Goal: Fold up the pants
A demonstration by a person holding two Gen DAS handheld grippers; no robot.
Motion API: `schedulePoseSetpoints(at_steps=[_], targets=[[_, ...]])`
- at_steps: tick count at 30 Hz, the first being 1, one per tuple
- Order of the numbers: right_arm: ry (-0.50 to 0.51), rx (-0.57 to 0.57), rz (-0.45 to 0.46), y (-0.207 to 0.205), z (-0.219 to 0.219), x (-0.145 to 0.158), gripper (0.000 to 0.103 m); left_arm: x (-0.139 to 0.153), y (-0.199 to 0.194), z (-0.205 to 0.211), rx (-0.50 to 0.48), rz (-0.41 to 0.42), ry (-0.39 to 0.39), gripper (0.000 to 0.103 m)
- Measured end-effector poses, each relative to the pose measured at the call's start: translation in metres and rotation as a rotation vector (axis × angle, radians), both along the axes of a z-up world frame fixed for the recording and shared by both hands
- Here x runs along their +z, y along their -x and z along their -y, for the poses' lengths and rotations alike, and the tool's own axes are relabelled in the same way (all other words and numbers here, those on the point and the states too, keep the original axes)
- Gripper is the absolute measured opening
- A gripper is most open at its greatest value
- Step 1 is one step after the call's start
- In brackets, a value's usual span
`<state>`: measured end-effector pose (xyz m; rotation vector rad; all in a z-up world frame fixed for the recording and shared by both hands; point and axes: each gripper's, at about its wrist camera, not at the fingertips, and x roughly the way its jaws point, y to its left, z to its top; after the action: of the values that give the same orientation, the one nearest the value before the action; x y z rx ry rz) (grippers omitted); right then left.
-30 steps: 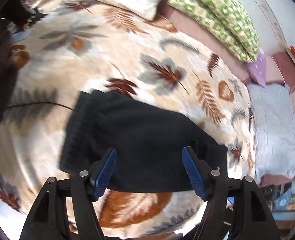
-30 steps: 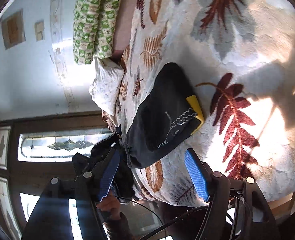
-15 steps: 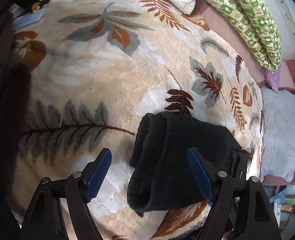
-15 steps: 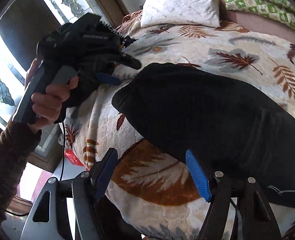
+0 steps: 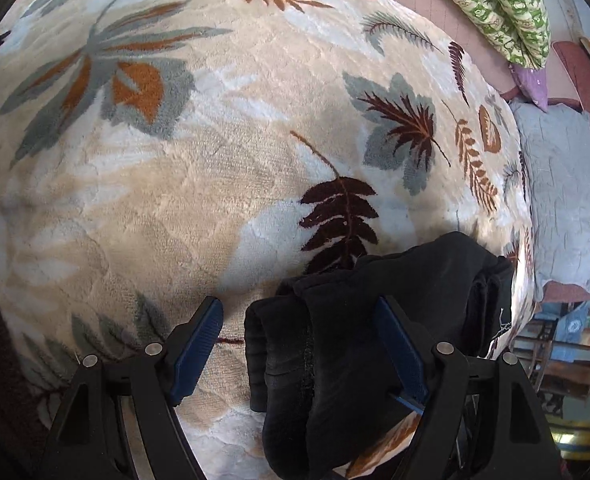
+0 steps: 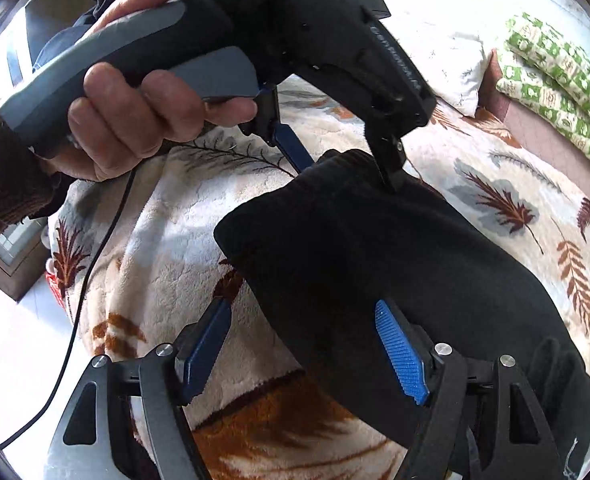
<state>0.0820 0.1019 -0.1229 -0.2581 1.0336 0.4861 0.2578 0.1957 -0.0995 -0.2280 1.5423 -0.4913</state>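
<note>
Black pants (image 5: 359, 344), folded into a thick bundle, lie on the leaf-patterned blanket (image 5: 175, 200) near the bed's edge. My left gripper (image 5: 301, 344) stands open over the bundle's rolled end. The cloth lies against its right pad, while the left pad is clear of it. In the right wrist view a hand (image 6: 127, 120) holds the left gripper (image 6: 345, 172), its tips straddling the far end of the pants (image 6: 395, 260). My right gripper (image 6: 305, 352) is at the near edge, its jaws opening. The cloth lies between them by the right pad, and the left pad hangs over the blanket (image 6: 167, 240).
Green patterned pillows (image 5: 491, 4), a grey pillow (image 5: 563, 184) and a white pillow (image 6: 455, 60) lie along the head of the bed. A black cable (image 6: 83, 292) hangs from the left gripper over the bed's edge. Cluttered shelves (image 5: 559, 352) stand beyond that edge.
The left gripper has sunk towards the rolled end of the pants, which has slid lower right in its view. The right gripper has rolled and swung round over the near edge of the pants.
</note>
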Motion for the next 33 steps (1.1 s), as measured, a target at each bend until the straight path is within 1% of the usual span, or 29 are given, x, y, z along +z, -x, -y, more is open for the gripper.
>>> schedulePoseSetpoints(at_steps=[3,5,6,7,8,9,10,11,13,15,18,19,24,25,28,31,33], targets=[[0.052,0.005,0.019,-0.007,-0.015,-0.009,0.077,-0.003,-0.001,0.000,-0.004,-0.012,0.018,0.079],[0.076,0.007,0.044,-0.012,-0.022,-0.014,0.079,-0.005,-0.003,0.002,-0.018,-0.013,0.023,0.080],[0.084,0.009,0.065,-0.013,-0.024,-0.014,0.078,-0.005,-0.002,0.002,-0.026,-0.011,0.023,0.080],[0.091,0.015,0.080,-0.014,-0.025,-0.014,0.076,-0.005,-0.001,0.003,-0.032,-0.008,0.027,0.080],[0.093,0.026,0.091,-0.016,-0.026,-0.014,0.076,-0.005,-0.001,0.004,-0.043,-0.005,0.026,0.073],[0.084,0.032,0.095,-0.018,-0.026,-0.014,0.067,-0.005,0.002,0.003,-0.045,-0.004,0.020,0.064],[0.069,0.037,0.081,-0.021,-0.024,-0.015,0.048,-0.006,0.002,0.003,-0.049,-0.016,0.032,0.041],[0.041,0.032,0.053,-0.025,-0.019,-0.016,0.042,-0.008,0.004,0.002,-0.045,-0.036,0.059,0.039],[-0.005,0.004,0.026,-0.032,-0.007,-0.011,0.026,-0.006,0.008,-0.002,-0.019,-0.029,0.091,0.035],[-0.050,-0.012,0.009,-0.034,0.005,-0.005,0.023,-0.004,0.012,-0.005,0.006,-0.033,0.132,0.034],[-0.122,-0.036,-0.003,-0.032,0.022,0.009,0.021,0.004,0.019,-0.012,0.064,-0.046,0.238,0.033],[-0.140,-0.045,0.000,-0.031,0.027,0.013,0.021,0.007,0.021,-0.013,0.078,-0.048,0.262,0.033],[-0.231,-0.085,0.005,-0.024,0.055,0.038,0.021,0.031,0.036,0.001,0.104,-0.031,0.317,0.033],[-0.247,-0.094,0.010,-0.020,0.060,0.043,0.021,0.036,0.039,0.009,0.098,-0.026,0.325,0.033],[-0.285,-0.126,0.027,-0.005,0.082,0.059,0.021,0.055,0.048,0.038,0.067,-0.001,0.315,0.033],[-0.332,-0.180,0.029,0.006,0.118,0.070,0.021,0.070,0.053,0.081,0.022,0.013,0.308,0.034],[-0.366,-0.233,0.025,0.012,0.149,0.074,0.021,0.073,0.057,0.119,-0.003,0.013,0.296,0.034]])
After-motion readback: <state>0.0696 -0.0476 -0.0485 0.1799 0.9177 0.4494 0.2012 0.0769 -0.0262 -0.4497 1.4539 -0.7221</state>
